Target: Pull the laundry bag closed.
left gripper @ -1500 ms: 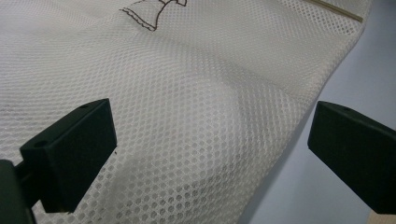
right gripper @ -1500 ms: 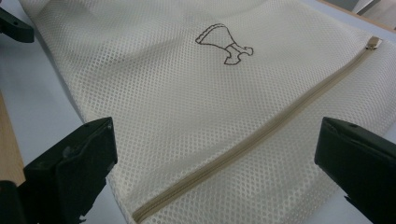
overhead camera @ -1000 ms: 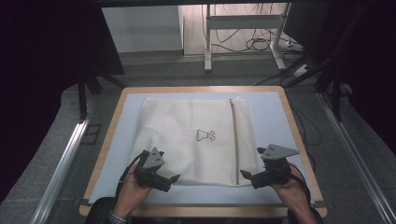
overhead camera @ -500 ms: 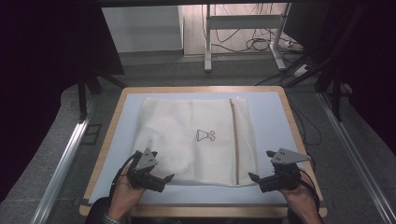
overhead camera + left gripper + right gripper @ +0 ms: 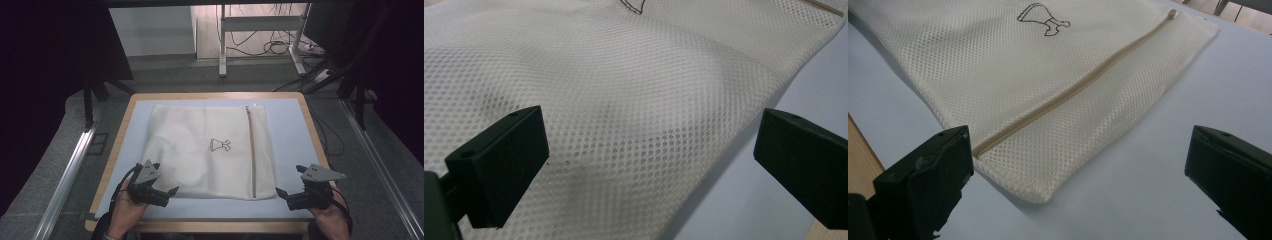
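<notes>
Tongs, right (image 5: 286, 196) and left (image 5: 169, 194), have drawn back from bag (image 5: 215, 150).

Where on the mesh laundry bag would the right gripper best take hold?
Probably the near right corner of the mesh laundry bag, approached from the table's near edge. There its thin hem lies flat beyond the zipper end, facing the open right gripper, so one jaw could slide underneath.

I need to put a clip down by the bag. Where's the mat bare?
Bare strips: between the mesh bag and the table's right rim, widest; a narrower one along the left rim. The near edge is crowded by the left gripper and right gripper.
</notes>
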A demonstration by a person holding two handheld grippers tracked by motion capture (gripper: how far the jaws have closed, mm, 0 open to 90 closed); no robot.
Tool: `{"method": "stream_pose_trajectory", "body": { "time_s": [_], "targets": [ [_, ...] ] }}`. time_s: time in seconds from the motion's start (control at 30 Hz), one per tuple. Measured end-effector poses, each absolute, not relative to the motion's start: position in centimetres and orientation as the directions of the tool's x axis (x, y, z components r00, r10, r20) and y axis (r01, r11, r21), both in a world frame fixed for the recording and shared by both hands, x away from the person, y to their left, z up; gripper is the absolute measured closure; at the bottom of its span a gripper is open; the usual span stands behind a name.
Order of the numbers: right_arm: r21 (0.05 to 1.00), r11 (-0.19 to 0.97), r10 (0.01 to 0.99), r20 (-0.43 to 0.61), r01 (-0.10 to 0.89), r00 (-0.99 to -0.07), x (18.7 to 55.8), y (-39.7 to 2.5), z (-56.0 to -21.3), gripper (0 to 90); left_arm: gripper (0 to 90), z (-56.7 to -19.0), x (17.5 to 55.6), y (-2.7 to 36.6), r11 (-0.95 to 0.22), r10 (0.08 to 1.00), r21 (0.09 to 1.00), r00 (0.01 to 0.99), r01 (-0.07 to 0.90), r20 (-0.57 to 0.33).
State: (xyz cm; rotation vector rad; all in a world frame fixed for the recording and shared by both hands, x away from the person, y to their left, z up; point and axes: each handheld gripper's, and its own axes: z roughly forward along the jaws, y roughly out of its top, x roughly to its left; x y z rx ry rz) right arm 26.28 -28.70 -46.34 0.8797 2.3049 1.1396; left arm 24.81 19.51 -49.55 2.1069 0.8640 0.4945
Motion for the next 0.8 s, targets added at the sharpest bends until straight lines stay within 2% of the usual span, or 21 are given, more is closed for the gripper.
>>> {"method": "stream_pose_trajectory", "body": {
  "time_s": [0.8],
  "targets": [
    [0.785, 0.453, 0.741, -0.068, 0.422, -0.668, 25.2, -31.1, -47.9, 0.0, 0.9, -50.8, 23.7, 21.8, -0.421, 0.753, 0.788, 0.657, 0.45, 0.026]
  ]
}}
